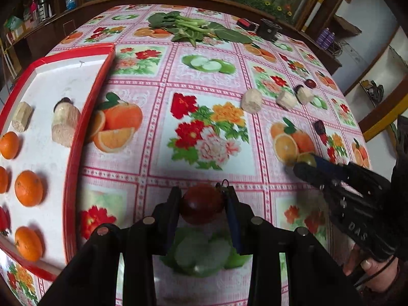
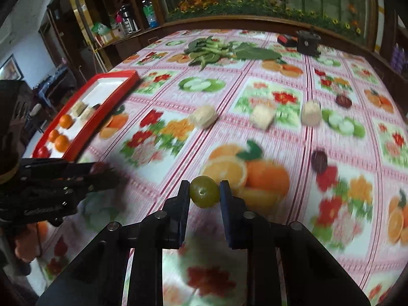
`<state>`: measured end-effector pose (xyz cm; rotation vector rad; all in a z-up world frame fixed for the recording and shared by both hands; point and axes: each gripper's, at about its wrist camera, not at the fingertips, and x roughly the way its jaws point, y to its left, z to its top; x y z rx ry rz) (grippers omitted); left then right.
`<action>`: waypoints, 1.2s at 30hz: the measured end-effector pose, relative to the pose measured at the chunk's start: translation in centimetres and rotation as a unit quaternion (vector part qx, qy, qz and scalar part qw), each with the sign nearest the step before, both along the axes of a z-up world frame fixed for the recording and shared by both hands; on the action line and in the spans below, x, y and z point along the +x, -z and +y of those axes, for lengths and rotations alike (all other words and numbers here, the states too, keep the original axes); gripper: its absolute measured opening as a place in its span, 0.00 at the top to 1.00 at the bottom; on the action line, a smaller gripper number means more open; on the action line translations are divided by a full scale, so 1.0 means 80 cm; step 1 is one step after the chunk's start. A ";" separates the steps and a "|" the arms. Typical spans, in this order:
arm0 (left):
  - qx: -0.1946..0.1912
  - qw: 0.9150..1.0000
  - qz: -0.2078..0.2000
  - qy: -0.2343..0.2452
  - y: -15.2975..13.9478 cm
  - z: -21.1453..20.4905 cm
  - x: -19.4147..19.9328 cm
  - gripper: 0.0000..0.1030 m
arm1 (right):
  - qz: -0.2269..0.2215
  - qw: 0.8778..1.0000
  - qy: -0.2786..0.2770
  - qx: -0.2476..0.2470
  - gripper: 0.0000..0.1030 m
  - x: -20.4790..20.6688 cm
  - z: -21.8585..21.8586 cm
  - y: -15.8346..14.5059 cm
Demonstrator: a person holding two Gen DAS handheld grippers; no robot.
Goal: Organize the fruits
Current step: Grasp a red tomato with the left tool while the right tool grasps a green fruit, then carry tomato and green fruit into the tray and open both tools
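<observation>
The left gripper (image 1: 202,201) is clamping a dark red fruit (image 1: 202,204) between its fingers, just above the flowered tablecloth (image 1: 204,117). The red-rimmed tray (image 1: 76,137) is lying close to that gripper's left, so the left hand is sitting nearer to it than the right, and the coming move looks like a short sideways carry over the rim. The right gripper (image 2: 204,191) is pinching a small green fruit (image 2: 204,191), well apart from the tray. Farther out, three pale chunks (image 2: 205,116) and two dark fruits (image 2: 319,160) are waiting on the cloth. The left view is showing the tray's oranges (image 1: 28,188) and free white floor (image 1: 63,81); the right view is showing only a distant, blurred tray.
</observation>
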<state>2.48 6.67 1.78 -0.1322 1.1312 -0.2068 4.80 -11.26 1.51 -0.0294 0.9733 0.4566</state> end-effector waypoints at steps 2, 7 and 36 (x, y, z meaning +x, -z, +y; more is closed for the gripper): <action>0.001 1.000 0.000 0.008 0.001 -0.004 -0.006 0.64 | 0.007 1.000 0.004 0.004 0.78 -0.010 0.000 0.001; 0.001 1.000 -0.004 0.031 -0.001 -0.009 -0.019 0.64 | 0.009 1.000 0.020 0.012 0.78 -0.026 0.003 -0.001; -0.050 0.998 -0.039 0.020 -0.034 0.078 -0.051 0.64 | -0.010 1.000 -0.017 0.017 0.78 -0.026 0.102 -0.035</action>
